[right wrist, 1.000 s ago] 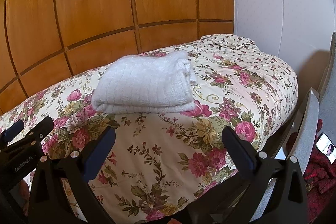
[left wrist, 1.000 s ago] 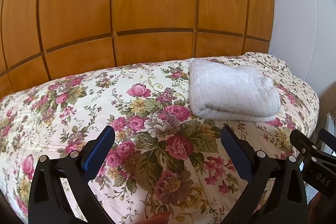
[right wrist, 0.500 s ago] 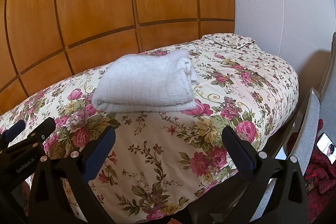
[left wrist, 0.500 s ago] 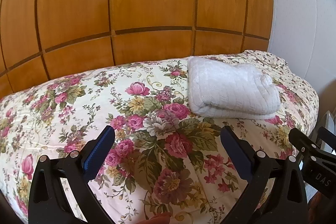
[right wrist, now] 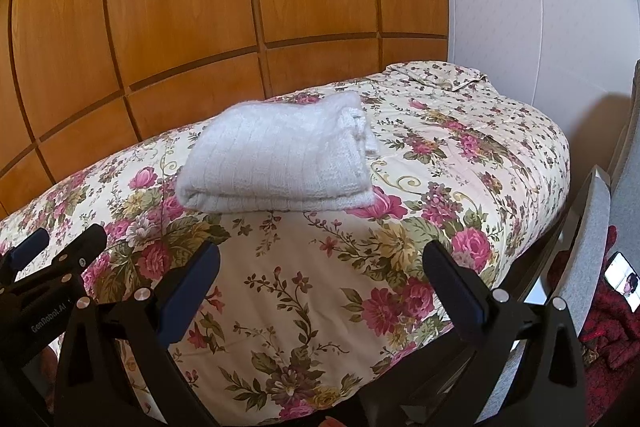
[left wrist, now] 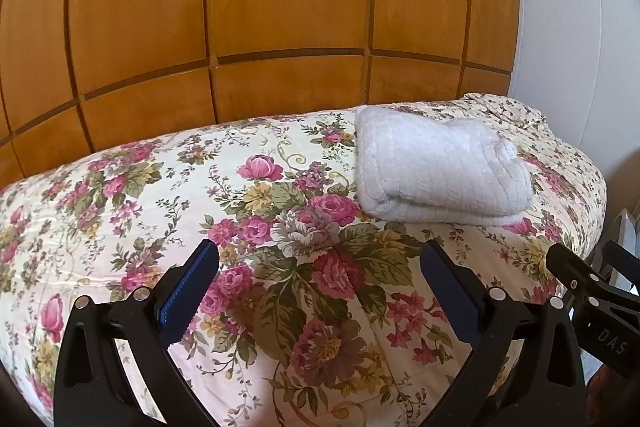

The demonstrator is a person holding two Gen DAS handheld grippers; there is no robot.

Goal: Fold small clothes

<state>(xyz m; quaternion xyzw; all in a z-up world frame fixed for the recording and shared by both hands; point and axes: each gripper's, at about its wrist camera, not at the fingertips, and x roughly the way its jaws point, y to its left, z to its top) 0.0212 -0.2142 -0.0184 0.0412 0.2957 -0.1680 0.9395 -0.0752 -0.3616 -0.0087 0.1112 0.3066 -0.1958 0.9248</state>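
Observation:
A white fluffy garment (left wrist: 438, 165) lies folded into a thick bundle on the floral bedspread (left wrist: 180, 187); the right wrist view shows the same garment (right wrist: 280, 159) left of centre. My left gripper (left wrist: 318, 265) hangs open above the bedspread, short of the bundle and to its left, nothing between its blue pads. My right gripper (right wrist: 320, 265) is open too, in front of the bundle and apart from it. Each gripper shows at the edge of the other's view: the right gripper (left wrist: 592, 295) and the left gripper (right wrist: 44, 267).
Wooden wardrobe panels (left wrist: 280, 7) rise behind the bed and a white wall (right wrist: 540, 7) stands on the right. The bed's right edge drops off beside a grey chair (right wrist: 592, 235), with a red cloth and a lit phone (right wrist: 624, 279) lower right.
Both views have shifted only slightly; the folded garment lies where it was and both grippers stay open.

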